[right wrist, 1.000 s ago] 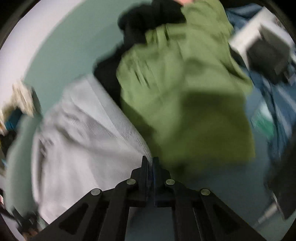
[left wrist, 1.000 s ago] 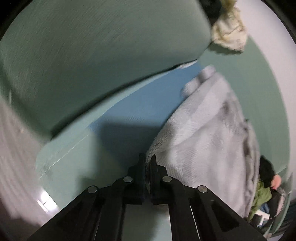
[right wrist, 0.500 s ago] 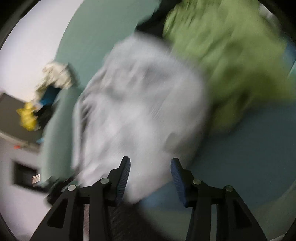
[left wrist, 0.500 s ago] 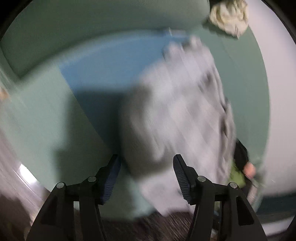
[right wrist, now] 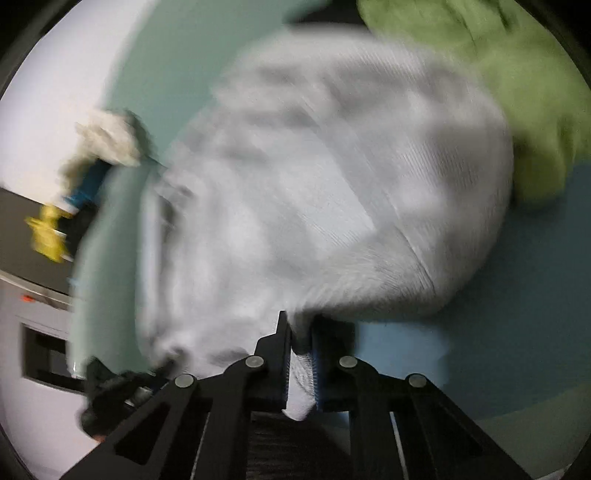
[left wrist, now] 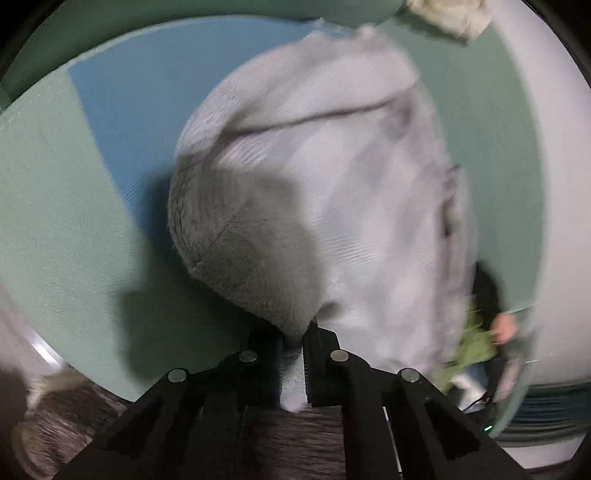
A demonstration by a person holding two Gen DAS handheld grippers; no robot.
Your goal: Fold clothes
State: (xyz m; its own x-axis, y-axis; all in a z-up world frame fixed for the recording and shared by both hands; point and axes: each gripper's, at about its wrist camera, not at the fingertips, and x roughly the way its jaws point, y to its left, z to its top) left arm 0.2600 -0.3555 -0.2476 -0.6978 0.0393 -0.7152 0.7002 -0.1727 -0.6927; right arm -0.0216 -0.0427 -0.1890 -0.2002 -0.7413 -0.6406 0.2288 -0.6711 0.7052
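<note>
A light grey knitted garment (left wrist: 332,166) lies spread over the blue sheet (left wrist: 147,74) of a teal bed, blurred by motion. In the left wrist view its near, shaded edge runs down between my fingers. My left gripper (left wrist: 295,334) is closing, and its pads pinch that grey fabric. The right wrist view shows the same garment (right wrist: 314,184) from the other side. There my right gripper (right wrist: 300,326) is closing too, with a strip of the grey hem clamped between its blue pads.
A green garment (right wrist: 517,74) lies beside the grey one at the upper right, also seen as a green scrap (left wrist: 476,343). A cream cloth (left wrist: 450,14) sits at the far end of the bed. Dark floor (left wrist: 295,443) lies under the grippers; a yellow object (right wrist: 46,232) is at far left.
Both grippers let go of the grey garment, stood open half a second ago, and have closed again on its near edge. Both views swung across the bed.
</note>
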